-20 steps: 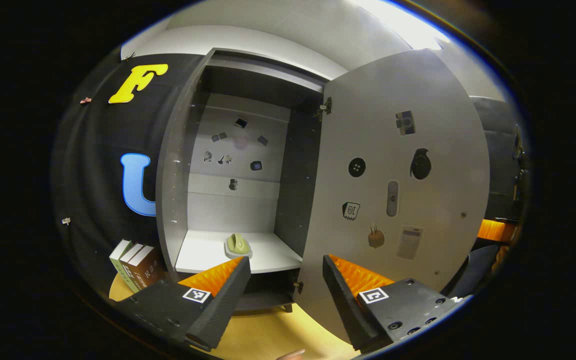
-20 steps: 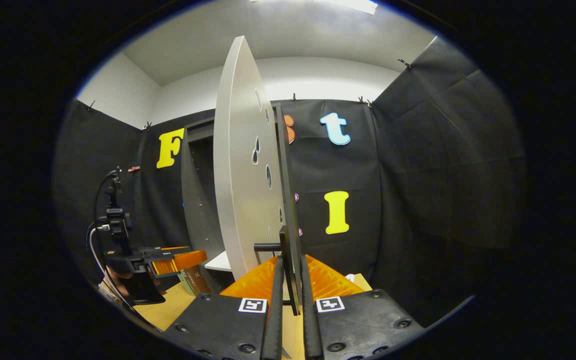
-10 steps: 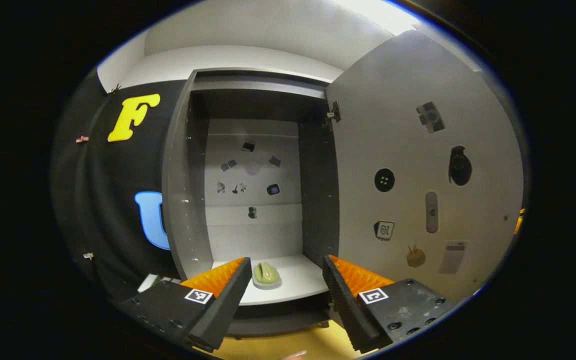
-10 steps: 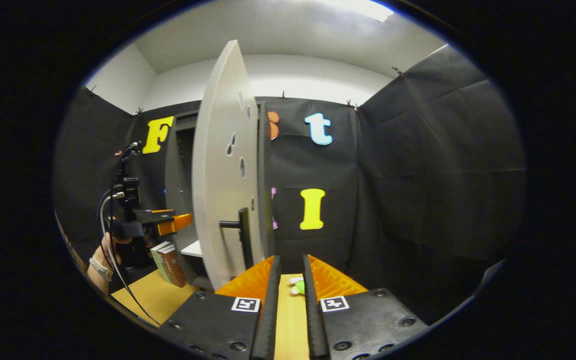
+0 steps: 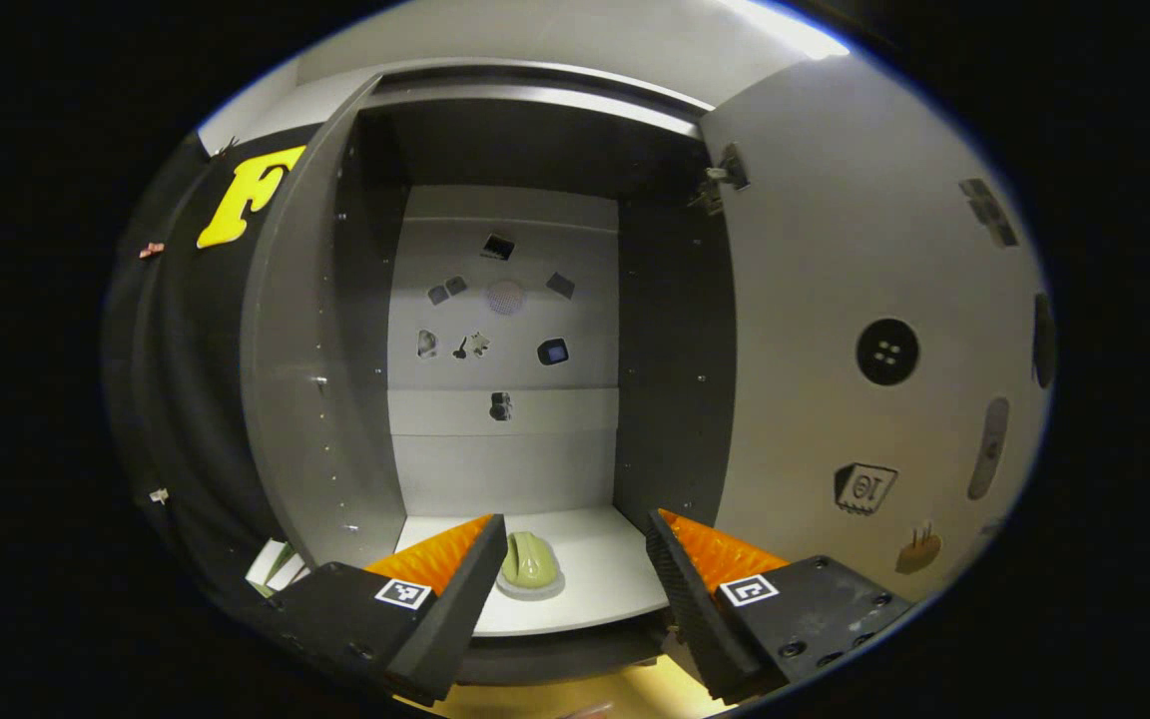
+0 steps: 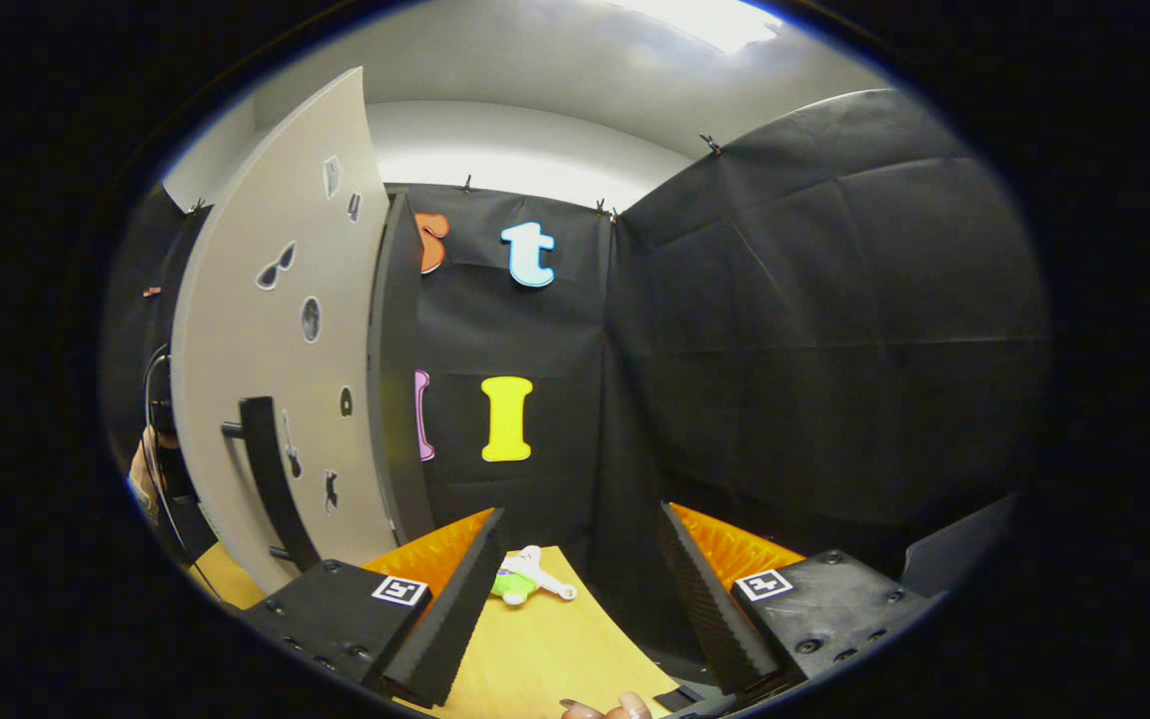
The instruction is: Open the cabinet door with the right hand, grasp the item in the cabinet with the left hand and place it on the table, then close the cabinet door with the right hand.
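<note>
While the left gripper (image 5: 575, 564) has moved closer to the open cabinet (image 5: 325, 350), fingers apart, a smooth, rounded green item (image 5: 529, 561), perhaps ceramic, sits near the front edge of the pale shelf (image 5: 600, 584). Further right, the right gripper (image 6: 580, 569) has let go of the flat grey door's (image 6: 266, 399) bar handle (image 6: 271, 479), fingers now spread above the wooden table (image 6: 545, 649).

From where I stand, hardly anything reads as words. Each finger block of the left gripper (image 5: 575, 524) carries a small square black-and-white code tag (image 5: 402, 593), a pattern and not letters; the right gripper (image 6: 582, 511) bears the same kind of square tag (image 6: 400, 590). On the pale grey cabinet door (image 5: 815, 300), a small badge-shaped sticker (image 5: 864, 487) has two characters I cannot make out.
</note>
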`<state>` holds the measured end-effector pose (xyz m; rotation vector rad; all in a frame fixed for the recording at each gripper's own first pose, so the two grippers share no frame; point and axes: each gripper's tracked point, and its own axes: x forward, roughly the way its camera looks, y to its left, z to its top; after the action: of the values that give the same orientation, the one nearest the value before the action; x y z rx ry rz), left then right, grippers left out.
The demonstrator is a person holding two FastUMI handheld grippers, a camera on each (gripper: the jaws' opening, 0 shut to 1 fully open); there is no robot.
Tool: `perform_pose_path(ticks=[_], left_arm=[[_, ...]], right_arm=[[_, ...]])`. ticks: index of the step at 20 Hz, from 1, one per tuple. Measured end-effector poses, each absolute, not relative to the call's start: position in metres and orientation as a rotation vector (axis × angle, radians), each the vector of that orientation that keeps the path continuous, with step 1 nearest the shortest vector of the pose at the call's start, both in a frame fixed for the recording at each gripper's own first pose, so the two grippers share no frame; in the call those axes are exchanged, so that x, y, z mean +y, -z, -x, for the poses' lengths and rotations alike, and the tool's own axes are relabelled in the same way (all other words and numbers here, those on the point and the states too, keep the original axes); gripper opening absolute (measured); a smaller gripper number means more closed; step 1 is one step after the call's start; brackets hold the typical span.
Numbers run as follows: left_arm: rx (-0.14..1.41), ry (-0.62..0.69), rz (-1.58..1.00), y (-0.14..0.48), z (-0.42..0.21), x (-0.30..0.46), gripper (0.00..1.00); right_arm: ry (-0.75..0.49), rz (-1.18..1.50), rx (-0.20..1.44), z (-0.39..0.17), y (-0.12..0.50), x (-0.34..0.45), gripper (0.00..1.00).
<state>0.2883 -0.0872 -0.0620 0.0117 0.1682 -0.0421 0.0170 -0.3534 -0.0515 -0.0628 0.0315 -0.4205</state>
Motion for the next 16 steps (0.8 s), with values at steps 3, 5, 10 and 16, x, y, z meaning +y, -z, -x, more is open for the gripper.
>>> perform_pose_path(ticks=[3,5,10,16], left_arm=[[0.204,0.027,-0.028,0.073,-0.324,-0.074,0.89],[0.260,0.045,-0.022,0.088,-0.341,-0.074,0.89],[0.354,0.020,0.024,0.129,-0.387,-0.057,0.88],[0.478,-0.014,0.045,0.180,-0.422,-0.042,0.85]], right_arm=[[0.451,0.063,0.044,-0.028,0.058,-0.374,0.96],[0.464,0.054,0.063,-0.037,0.066,-0.385,0.96],[0.448,0.032,0.106,-0.065,0.081,-0.394,0.96],[0.450,0.023,0.155,-0.081,0.097,-0.403,0.96]])
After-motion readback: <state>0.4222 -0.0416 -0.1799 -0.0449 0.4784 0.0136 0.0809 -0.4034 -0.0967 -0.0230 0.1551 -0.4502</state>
